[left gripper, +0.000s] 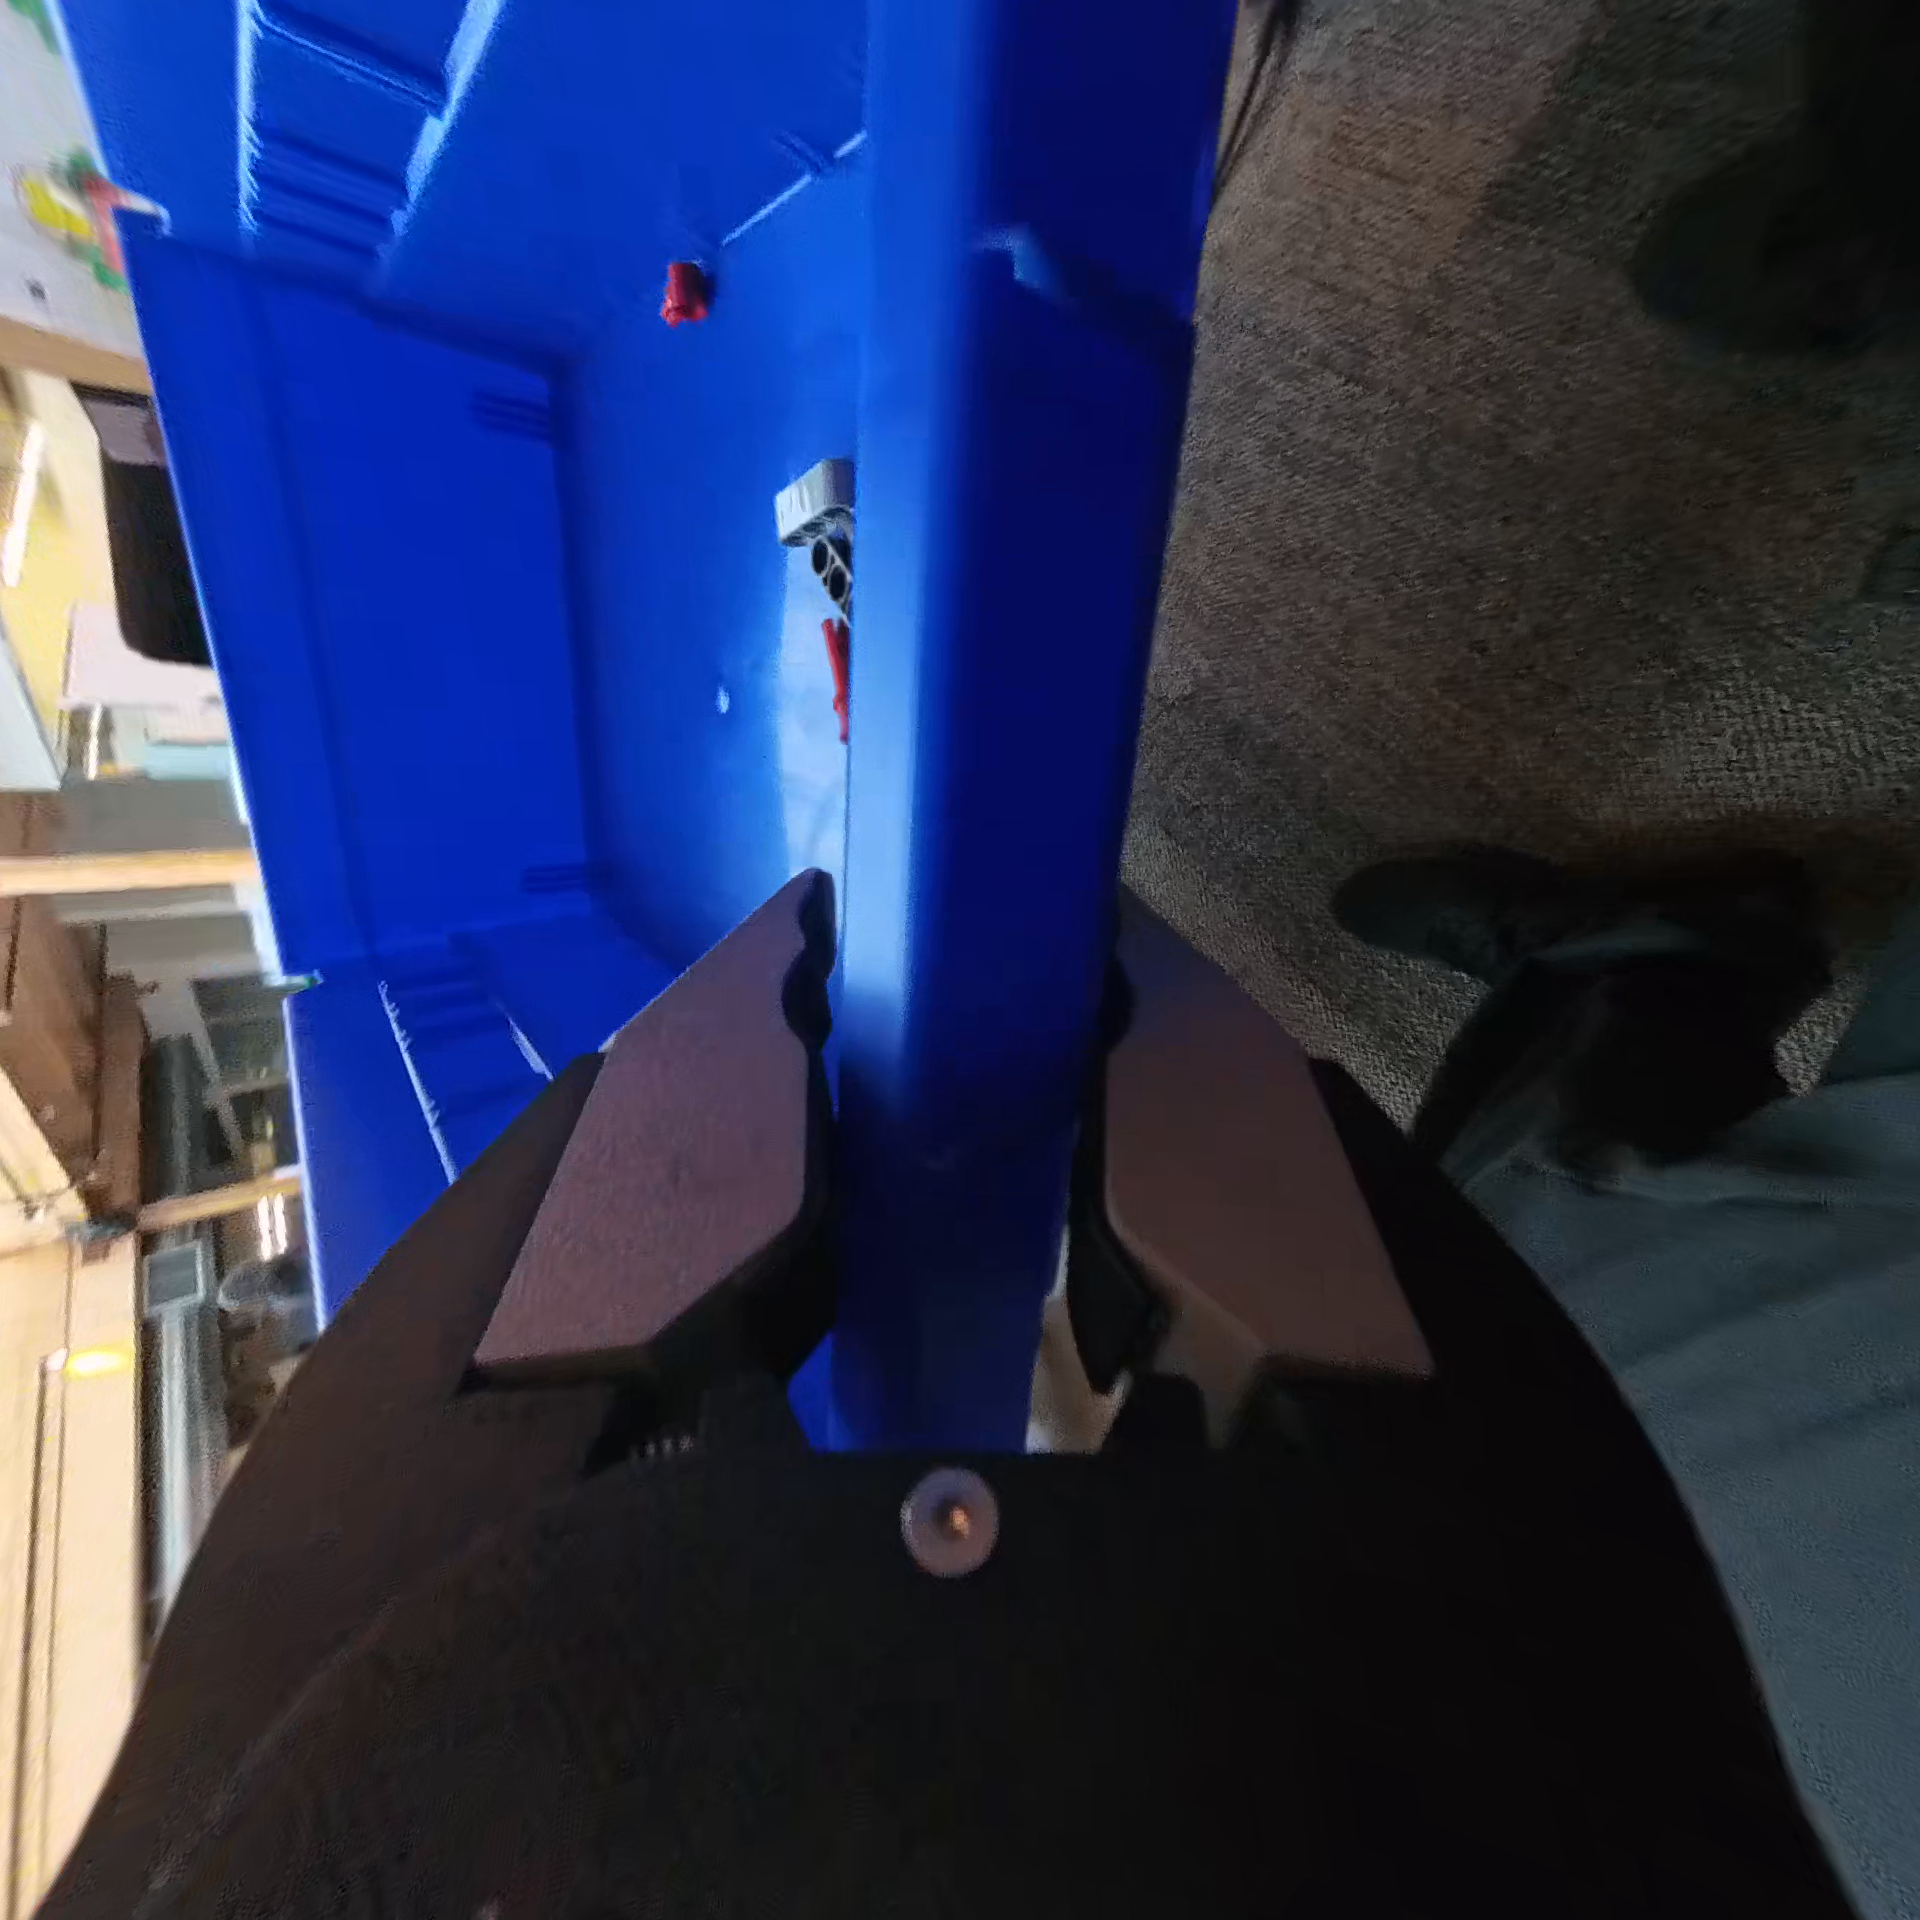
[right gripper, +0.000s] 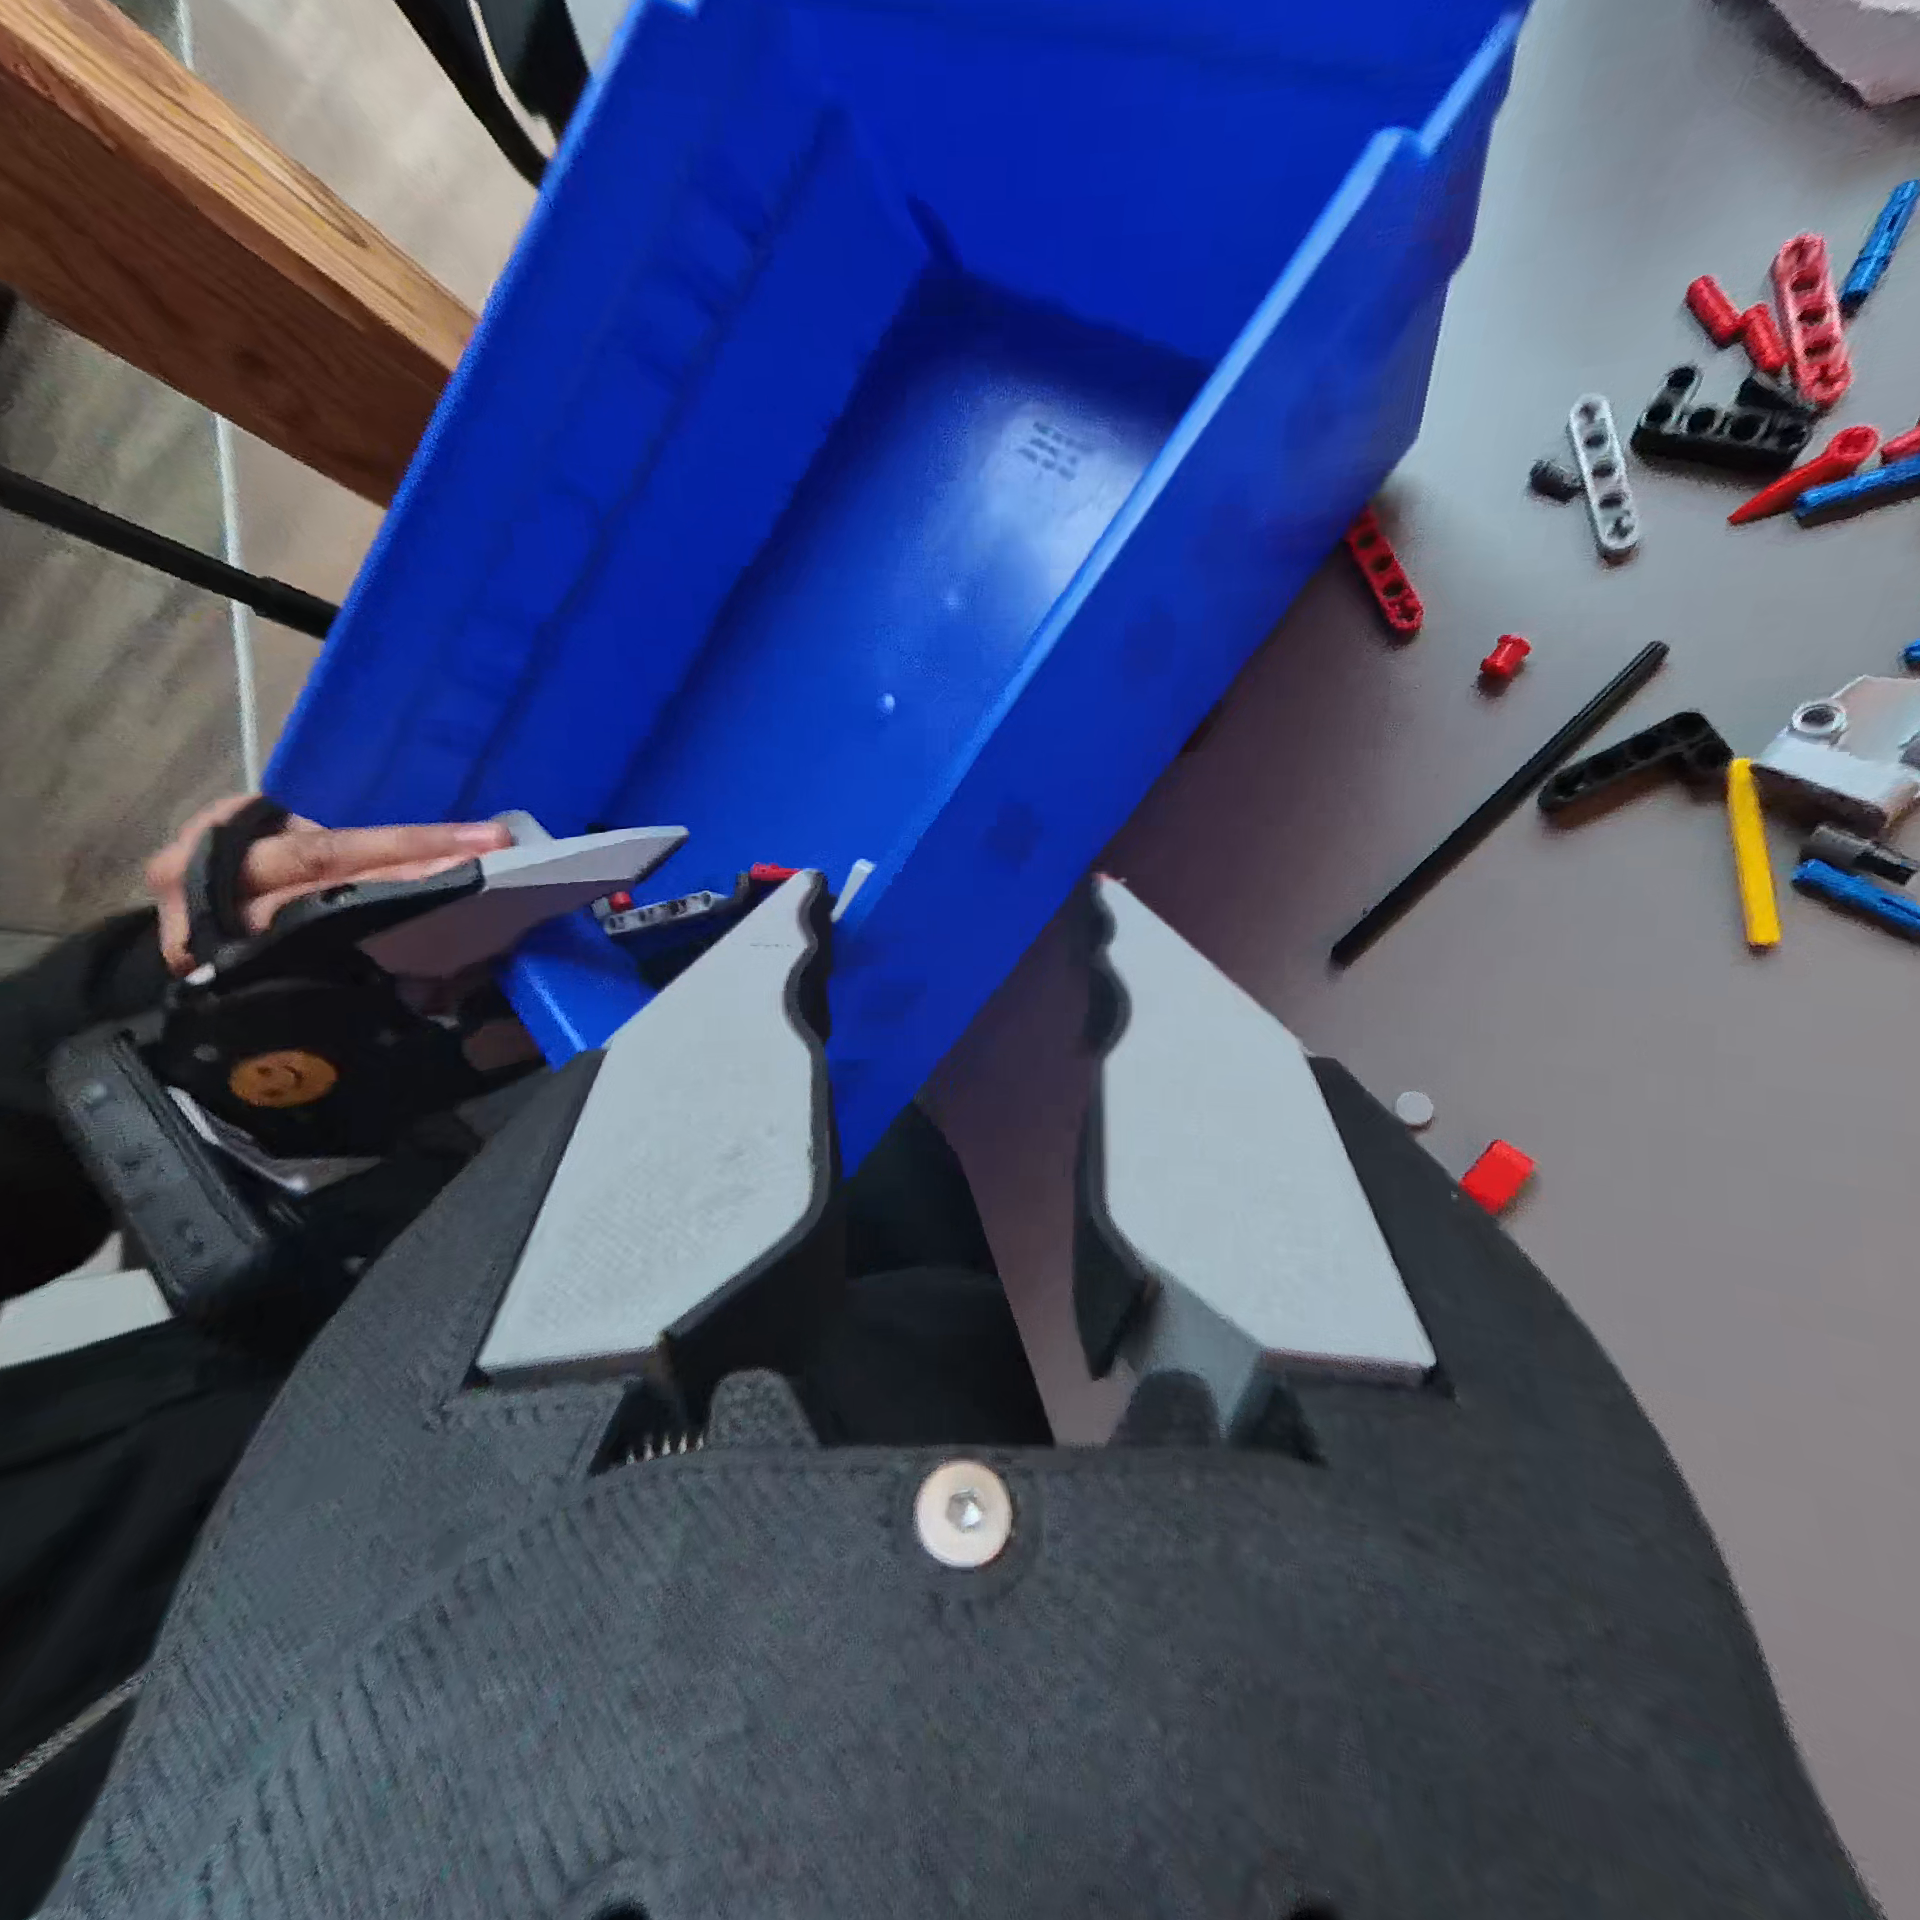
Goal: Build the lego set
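Work surface: a smooth grey tabletop (right gripper: 1299, 790), with a wooden beam (right gripper: 208, 260) and pale floor beyond its edge; in the left wrist view, brown-grey carpet (left gripper: 1507, 520) and blurred shelving fill the background.

One blue plastic bin (right gripper: 883, 468) is tilted above the table, held at its near end by both tools. The left gripper (left gripper: 961, 997) is clamped on the bin's wall, one finger inside and one outside; a person's hand (right gripper: 301, 862) holds it in the right wrist view. The right gripper (right gripper: 961, 914) straddles the bin's side wall with its jaws apart — whether the fingers press the wall cannot be told.

Lego pieces still inside the bin, at its low near end: one grey beam (left gripper: 821, 504), one small red pin (left gripper: 683, 293) and one red piece (left gripper: 834, 675). The remaining lego pieces (right gripper: 1745, 436) lie scattered on the table to the bin's right — red, blue, black and grey beams, one yellow axle (right gripper: 1754, 852), one long black axle (right gripper: 1507, 800), one grey block (right gripper: 1849, 758), one red tile (right gripper: 1496, 1174).

No legible writing shows.
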